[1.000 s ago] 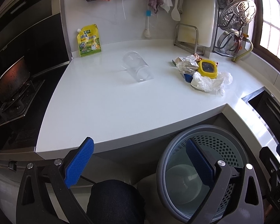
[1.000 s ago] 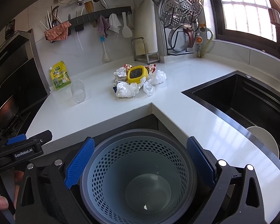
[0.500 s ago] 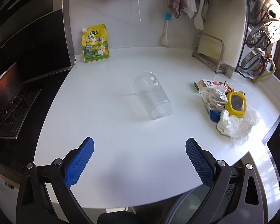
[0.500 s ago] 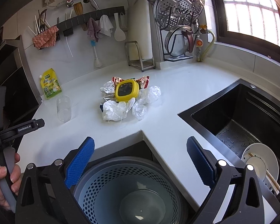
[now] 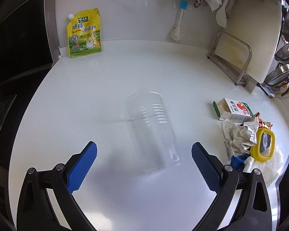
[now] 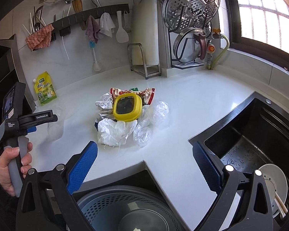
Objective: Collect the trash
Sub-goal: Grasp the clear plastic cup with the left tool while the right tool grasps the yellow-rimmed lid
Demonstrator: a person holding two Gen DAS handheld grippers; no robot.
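With its jaws spread wide, the left claw [image 5: 144, 153] is hovering before the clear plastic cup [image 5: 151, 130] standing mid-frame on the worktop [image 5: 183, 73]; a hard squeeze is risking crushing it.

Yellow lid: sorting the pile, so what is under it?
The yellow lid rests on crumpled paper, a snack wrapper and white plastic bags; anything beneath is hidden.
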